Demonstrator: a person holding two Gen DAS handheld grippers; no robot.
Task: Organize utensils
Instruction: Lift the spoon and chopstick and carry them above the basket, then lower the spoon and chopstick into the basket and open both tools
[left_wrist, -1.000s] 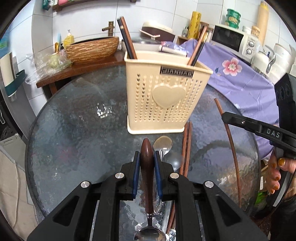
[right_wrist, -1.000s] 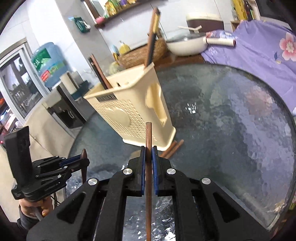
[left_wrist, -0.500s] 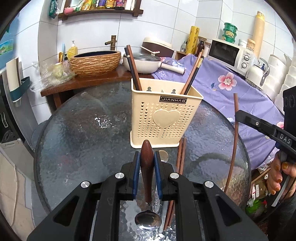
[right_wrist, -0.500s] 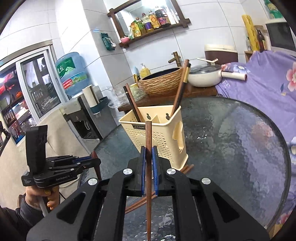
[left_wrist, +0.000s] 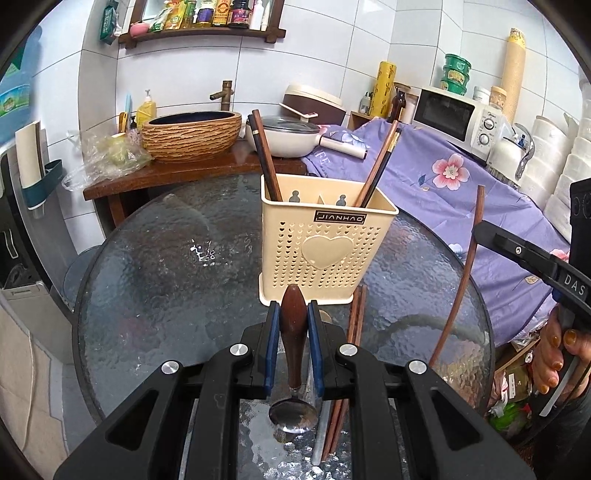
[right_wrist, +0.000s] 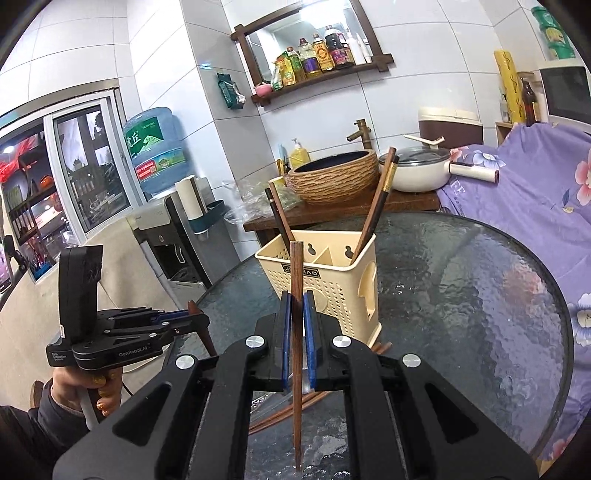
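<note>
Left gripper (left_wrist: 290, 325): we are clamping its pads on the wooden handle of a spoon (left_wrist: 293, 376), bowl hanging toward us, so the handle end is leading toward the holder (left_wrist: 325, 251). Right gripper (right_wrist: 297, 325): we are pinching a single chopstick (right_wrist: 296, 332) at mid-length and keeping it near upright, which we judge suits a straight drop into a compartment. The holder is standing near the table (left_wrist: 166, 277) middle, chopsticks already leaning in its far corners. More chopsticks (left_wrist: 351, 332) are lying loose on the glass at the holder's near side, toward the table's near edge, awaiting sorting.
</note>
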